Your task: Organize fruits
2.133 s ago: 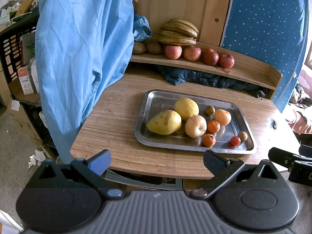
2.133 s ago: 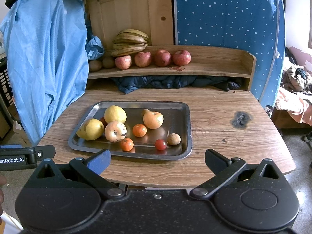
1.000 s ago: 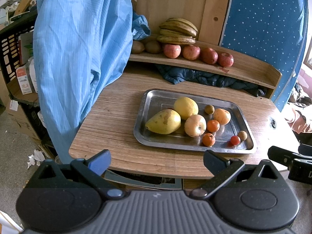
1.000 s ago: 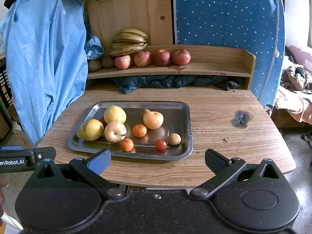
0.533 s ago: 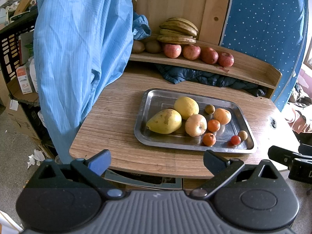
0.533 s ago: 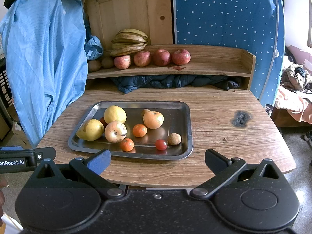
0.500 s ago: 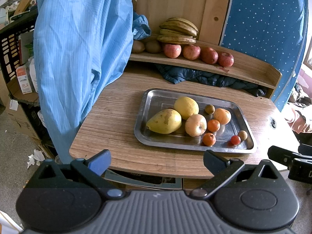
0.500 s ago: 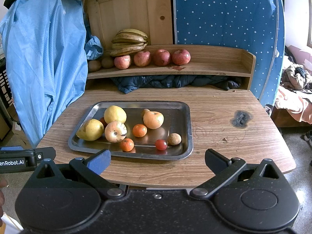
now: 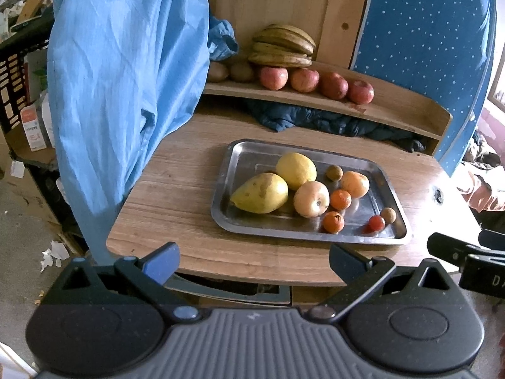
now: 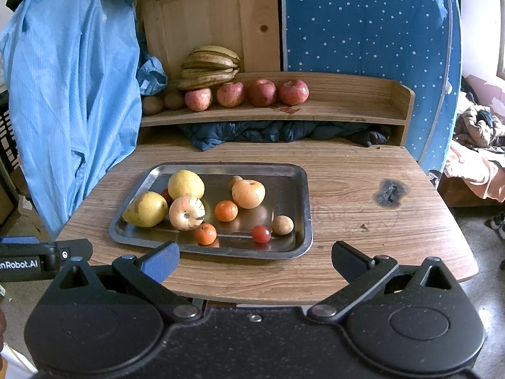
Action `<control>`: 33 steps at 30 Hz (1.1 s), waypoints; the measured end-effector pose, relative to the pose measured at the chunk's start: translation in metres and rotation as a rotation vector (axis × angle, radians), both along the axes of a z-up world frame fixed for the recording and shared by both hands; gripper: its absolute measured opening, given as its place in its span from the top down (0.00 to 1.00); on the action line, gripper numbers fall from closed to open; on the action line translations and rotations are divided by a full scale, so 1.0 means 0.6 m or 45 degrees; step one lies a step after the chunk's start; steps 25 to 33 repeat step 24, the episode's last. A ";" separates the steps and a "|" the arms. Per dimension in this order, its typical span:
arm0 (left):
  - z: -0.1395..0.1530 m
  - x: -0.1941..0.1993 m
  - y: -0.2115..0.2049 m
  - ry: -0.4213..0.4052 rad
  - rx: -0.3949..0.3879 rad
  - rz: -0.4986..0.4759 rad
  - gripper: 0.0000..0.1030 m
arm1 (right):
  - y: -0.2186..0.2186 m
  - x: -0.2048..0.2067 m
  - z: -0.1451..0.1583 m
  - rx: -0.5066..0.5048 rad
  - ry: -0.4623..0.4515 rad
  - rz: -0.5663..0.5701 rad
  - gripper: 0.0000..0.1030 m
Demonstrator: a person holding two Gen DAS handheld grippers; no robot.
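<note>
A steel tray [image 9: 240,154] [image 10: 296,177] sits on the wooden table and holds a yellow pear [image 9: 260,193] [image 10: 146,209], a lemon [image 9: 296,171], a pale apple [image 10: 187,212], an orange fruit [image 10: 248,193], small tangerines [image 10: 226,210], a cherry tomato [image 10: 261,233] and small brown fruits. My left gripper [image 9: 254,260] is open and empty in front of the table's near edge. My right gripper [image 10: 255,259] is open and empty, just short of the tray's front rim.
A raised wooden shelf [image 10: 347,107] at the back holds bananas [image 10: 210,66], several red apples [image 10: 262,92] and brown kiwis [image 10: 153,105]. A blue coat [image 9: 126,79] hangs at the left. Dark cloth [image 10: 277,132] lies under the shelf. A burn mark [image 10: 389,191] is right of the tray.
</note>
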State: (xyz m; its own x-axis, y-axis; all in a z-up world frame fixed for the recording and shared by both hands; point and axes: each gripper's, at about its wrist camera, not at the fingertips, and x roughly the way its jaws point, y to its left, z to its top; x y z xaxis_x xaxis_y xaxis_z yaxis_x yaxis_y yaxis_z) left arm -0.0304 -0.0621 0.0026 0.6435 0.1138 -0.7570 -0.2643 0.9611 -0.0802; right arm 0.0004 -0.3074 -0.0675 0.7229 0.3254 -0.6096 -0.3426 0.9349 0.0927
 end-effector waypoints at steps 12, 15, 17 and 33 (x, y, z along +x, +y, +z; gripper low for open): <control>-0.003 0.006 -0.003 0.016 0.013 -0.027 0.00 | 0.006 0.000 0.001 -0.008 -0.003 -0.012 0.01; -0.004 0.007 -0.002 0.018 0.010 -0.030 0.00 | 0.006 0.000 0.001 -0.009 -0.001 -0.013 0.01; -0.004 0.008 -0.002 0.016 0.007 -0.034 0.00 | 0.007 0.001 0.001 -0.011 0.002 -0.014 0.01; -0.005 0.010 -0.003 0.005 0.000 -0.053 0.00 | 0.010 0.004 -0.001 -0.013 0.006 -0.014 0.01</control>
